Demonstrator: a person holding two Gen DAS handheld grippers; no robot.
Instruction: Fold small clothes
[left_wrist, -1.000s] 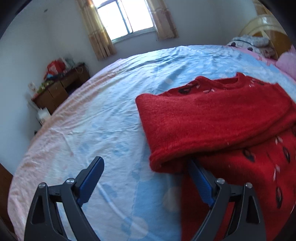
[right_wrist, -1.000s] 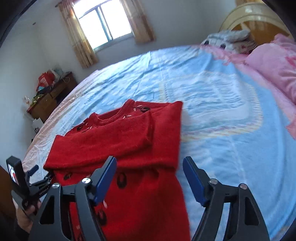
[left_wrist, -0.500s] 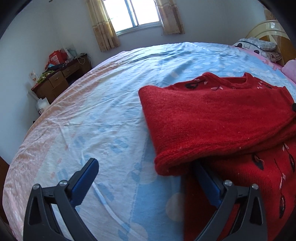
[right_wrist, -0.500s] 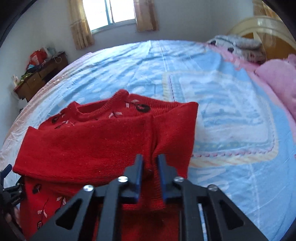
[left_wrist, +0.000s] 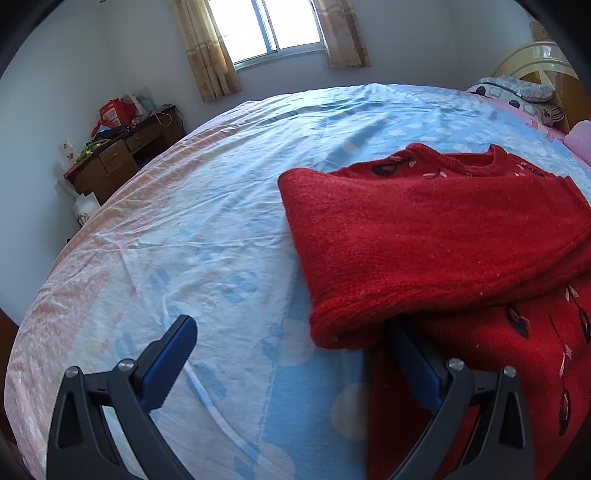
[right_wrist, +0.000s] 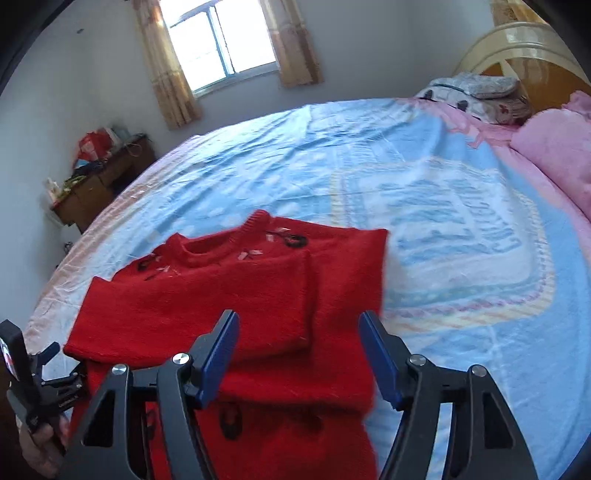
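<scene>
The sweater (right_wrist: 236, 306) is bright red, scattered with small black and pale pink motifs. The bed sheet (left_wrist: 207, 229) is light blue with white dots and pink edges. Each claw has blue pads (right_wrist: 218, 362) on black arms; the curtains (left_wrist: 207, 48) are tan.

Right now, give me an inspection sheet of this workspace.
Surface: bed sheet, light blue, lightly wrinkled.
Job's things: red sweater lying flat, both sleeves folded across the chest.
Clutter: pink blanket and pillows near the headboard.
Grippers: left gripper open, one finger under the folded sleeve; right gripper open over the sweater, jaws just reopened, nothing between them.
Cables: nothing seen on the bed.
Surroundings: cluttered desk, curtained window.
</scene>
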